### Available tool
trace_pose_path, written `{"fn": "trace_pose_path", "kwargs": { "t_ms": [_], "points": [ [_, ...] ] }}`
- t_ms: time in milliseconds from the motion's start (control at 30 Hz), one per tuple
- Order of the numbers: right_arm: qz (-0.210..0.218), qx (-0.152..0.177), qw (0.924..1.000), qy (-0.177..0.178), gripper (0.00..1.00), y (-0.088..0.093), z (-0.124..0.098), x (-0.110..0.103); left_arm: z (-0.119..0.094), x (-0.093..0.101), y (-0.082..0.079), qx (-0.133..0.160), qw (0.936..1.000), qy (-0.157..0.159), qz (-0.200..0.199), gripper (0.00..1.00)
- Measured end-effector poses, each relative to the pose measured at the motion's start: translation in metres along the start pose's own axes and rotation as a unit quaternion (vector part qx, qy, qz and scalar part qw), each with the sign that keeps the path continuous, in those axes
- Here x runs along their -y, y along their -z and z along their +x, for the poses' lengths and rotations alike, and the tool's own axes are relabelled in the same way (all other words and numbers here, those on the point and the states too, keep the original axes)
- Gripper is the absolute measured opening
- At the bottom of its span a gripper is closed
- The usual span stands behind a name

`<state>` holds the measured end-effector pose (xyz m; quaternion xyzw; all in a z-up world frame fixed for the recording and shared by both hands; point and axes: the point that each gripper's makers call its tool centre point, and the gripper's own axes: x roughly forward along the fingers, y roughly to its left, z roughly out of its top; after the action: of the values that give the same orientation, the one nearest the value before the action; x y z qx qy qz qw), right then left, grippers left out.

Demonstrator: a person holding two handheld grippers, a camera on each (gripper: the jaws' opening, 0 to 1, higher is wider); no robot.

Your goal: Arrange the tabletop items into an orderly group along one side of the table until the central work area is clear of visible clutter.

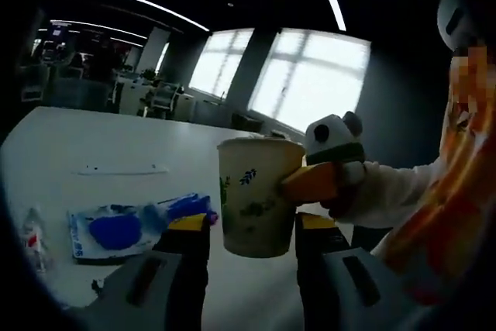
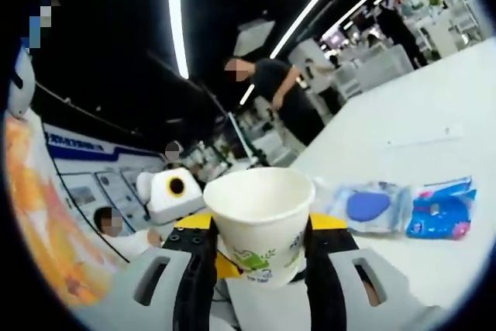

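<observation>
Paper cup [image 2: 260,222] pinched between right claw [image 2: 260,257] jaws, lifted off white counter [image 2: 434,114]. Same cup sits between left claw [image 1: 252,230] jaws w/ slim gaps each side, contact unclear. Blue packets [image 2: 403,207] flat on counter nearby. Risk: thin wall crushing under squeeze, or cup slipping if both claws pull apart

Black yellow-tipped tool [image 2: 260,257] prongs

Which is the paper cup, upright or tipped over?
Upright. The cup has its open mouth on top and narrow base below, between the right gripper jaws; contents cannot be told.
</observation>
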<state>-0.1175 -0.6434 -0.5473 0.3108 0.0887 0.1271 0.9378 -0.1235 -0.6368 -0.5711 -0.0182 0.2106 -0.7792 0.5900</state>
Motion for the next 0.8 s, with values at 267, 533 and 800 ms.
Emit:
{"fn": "trace_pose_path", "kwargs": {
  "t_ms": [267, 533, 800],
  "points": [
    [-0.05, -0.023, 0.9983, 0.018, 0.43, -0.003, -0.004, 0.006, -0.033, -0.017, -0.03, 0.037, 0.9984, -0.042, 0.005, 0.47],
    [-0.137, -0.077, 0.9873, 0.024, 0.43, 0.005, 0.007, 0.0, -0.041, 0.011, -0.068, 0.003, 0.9939, -0.02, 0.108, 0.41],
    [-0.2, -0.117, 0.9726, 0.021, 0.43, 0.013, 0.014, -0.006, -0.021, 0.036, -0.06, -0.085, 0.9711, 0.024, 0.222, 0.3]
  ]
}}
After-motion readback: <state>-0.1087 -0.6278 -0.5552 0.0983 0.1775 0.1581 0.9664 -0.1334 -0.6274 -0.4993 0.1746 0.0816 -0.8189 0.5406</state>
